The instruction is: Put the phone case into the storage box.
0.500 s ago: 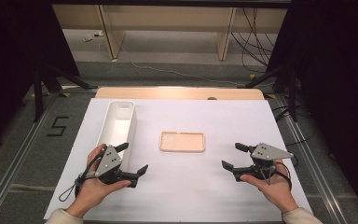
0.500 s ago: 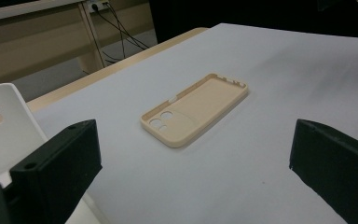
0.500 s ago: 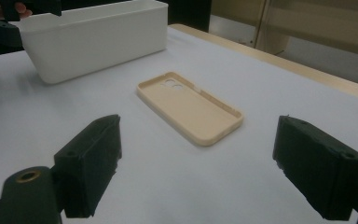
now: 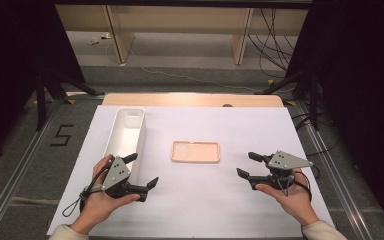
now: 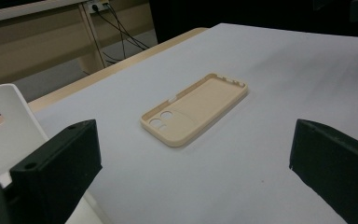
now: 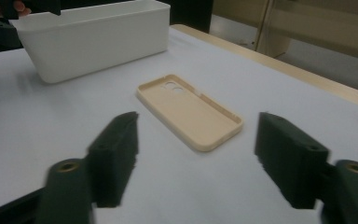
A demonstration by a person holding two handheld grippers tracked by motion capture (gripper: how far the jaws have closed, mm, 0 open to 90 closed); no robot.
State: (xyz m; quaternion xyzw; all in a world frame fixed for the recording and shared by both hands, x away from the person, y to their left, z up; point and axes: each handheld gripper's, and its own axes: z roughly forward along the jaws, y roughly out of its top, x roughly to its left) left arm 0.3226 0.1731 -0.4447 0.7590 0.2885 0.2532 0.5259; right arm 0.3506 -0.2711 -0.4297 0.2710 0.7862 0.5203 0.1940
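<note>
White-covered table (image 4: pixel 260 125) with a beige phone case (image 4: pixel 196 151) and long white bin (image 4: pixel 126 135).

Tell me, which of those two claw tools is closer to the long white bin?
The left gripper: one jaw overlaps the white bin in the high view, while the right gripper sits beyond the phone case.

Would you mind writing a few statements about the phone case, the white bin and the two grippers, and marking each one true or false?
1. The phone case lies with its hollow side up. True.
2. The phone case is inside the white bin. False: it lies on the white table cover, apart from the bin.
3. The left gripper is shut on the phone case. False: its jaws are open and hold nothing.
4. The right gripper is open, with nothing between its jaws. True.
5. The white bin lies to the right of the phone case in the high view. False: it lies to its left.
</note>
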